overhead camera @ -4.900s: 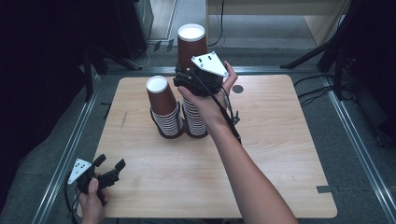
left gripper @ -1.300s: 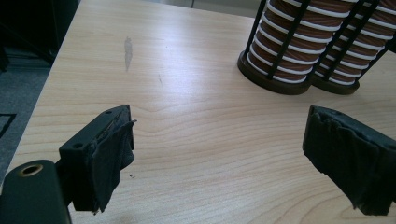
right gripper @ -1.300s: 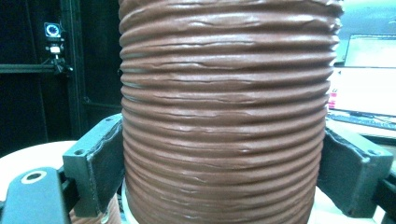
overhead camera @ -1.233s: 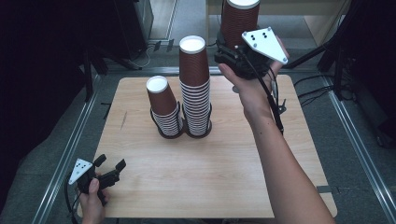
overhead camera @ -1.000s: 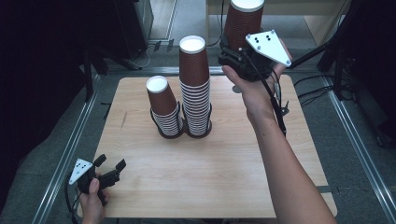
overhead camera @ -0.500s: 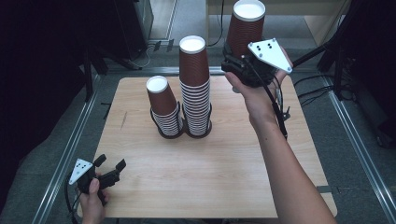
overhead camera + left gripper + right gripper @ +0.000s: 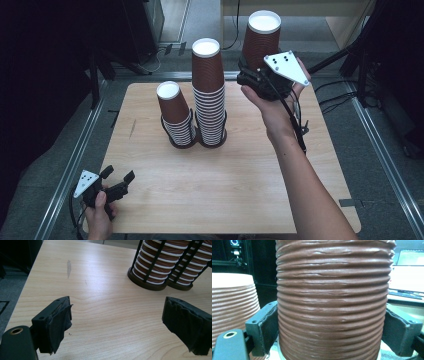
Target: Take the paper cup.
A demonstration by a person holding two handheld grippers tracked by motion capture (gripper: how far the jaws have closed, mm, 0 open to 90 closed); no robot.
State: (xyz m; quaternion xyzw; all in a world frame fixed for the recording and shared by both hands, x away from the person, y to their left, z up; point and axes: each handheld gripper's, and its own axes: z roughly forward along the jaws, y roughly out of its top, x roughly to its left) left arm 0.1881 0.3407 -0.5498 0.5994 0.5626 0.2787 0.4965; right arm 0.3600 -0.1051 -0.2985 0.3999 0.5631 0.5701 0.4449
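Observation:
A brown ribbed paper cup [image 7: 261,40], upside down with its white base on top, hangs in the air over the table's far right part, and my right gripper [image 7: 250,70] is shut on it. In the right gripper view both pads press the cup [image 7: 334,297] from either side. Left of it stands a tall stack of the same cups [image 7: 208,90], with a shorter stack [image 7: 174,112] beside that, both in black wire holders. My left gripper [image 7: 118,174] rests at the front left corner, open with nothing between its jaws [image 7: 116,325].
The wooden table [image 7: 225,190] has bare surface in front of the stacks and on its right half. The holder bases [image 7: 150,282] lie ahead of the left gripper. Metal rails [image 7: 75,165] and dark floor surround the table.
The right hand took a cup off the tall stack, carried it up and right, and over the last second has lowered it a little. The left gripper has not moved.

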